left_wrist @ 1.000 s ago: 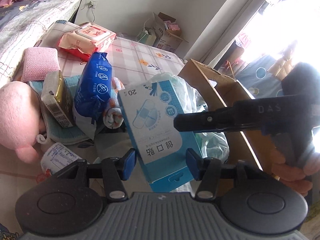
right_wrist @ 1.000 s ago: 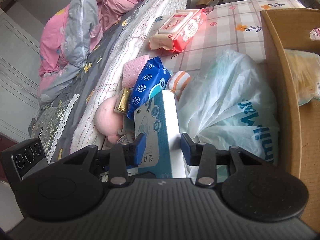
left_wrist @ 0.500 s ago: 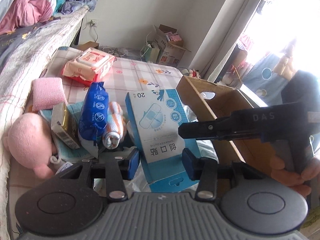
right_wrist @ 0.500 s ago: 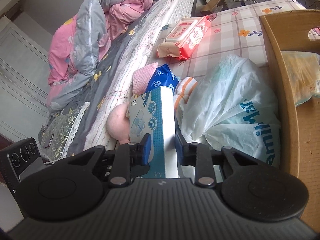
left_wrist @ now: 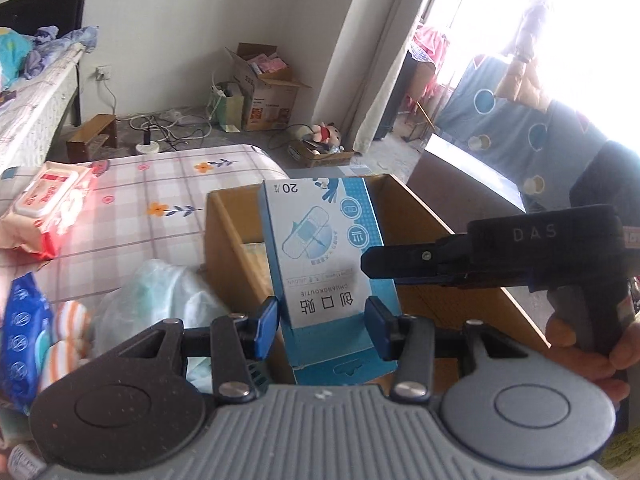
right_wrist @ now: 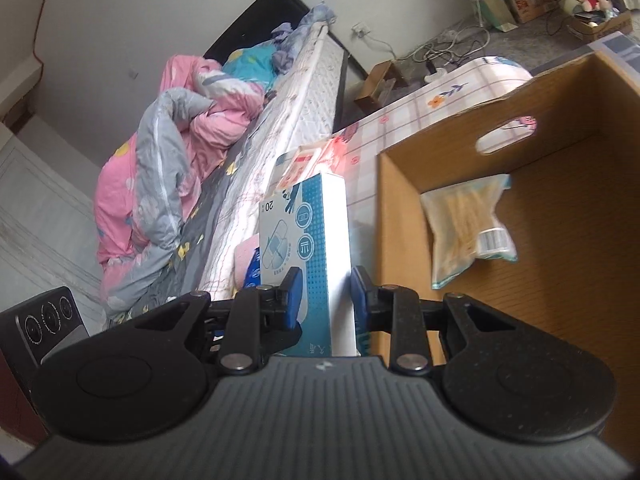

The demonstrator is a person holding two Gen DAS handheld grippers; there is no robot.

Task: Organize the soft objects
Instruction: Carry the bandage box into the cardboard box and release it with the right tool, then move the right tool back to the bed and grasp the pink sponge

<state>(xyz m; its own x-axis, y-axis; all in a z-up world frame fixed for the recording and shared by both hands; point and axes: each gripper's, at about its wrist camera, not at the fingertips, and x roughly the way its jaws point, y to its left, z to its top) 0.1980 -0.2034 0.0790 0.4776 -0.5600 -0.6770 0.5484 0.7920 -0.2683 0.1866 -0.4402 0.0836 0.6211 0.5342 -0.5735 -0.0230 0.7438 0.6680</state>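
A blue and white bandage box [left_wrist: 326,256] is held up in the air by both grippers, next to the rim of an open cardboard box [left_wrist: 224,240]. My left gripper [left_wrist: 323,322] is shut on the box's lower end. My right gripper [right_wrist: 322,292] is shut on the same box [right_wrist: 308,240], and it shows from the side in the left wrist view [left_wrist: 440,262]. A clear bag of yellow items [right_wrist: 468,224] lies inside the cardboard box [right_wrist: 552,184].
On the checked cloth lie a red wet-wipes pack [left_wrist: 44,204], a white plastic bag [left_wrist: 160,300], a blue packet [left_wrist: 24,332] and a striped orange roll [left_wrist: 66,340]. A bed with a pink and grey quilt [right_wrist: 172,160] runs along the left.
Both grippers have lifted the bandage box up off the pile and carried it right, to beside the cardboard box. The right jaws closed tighter on it.
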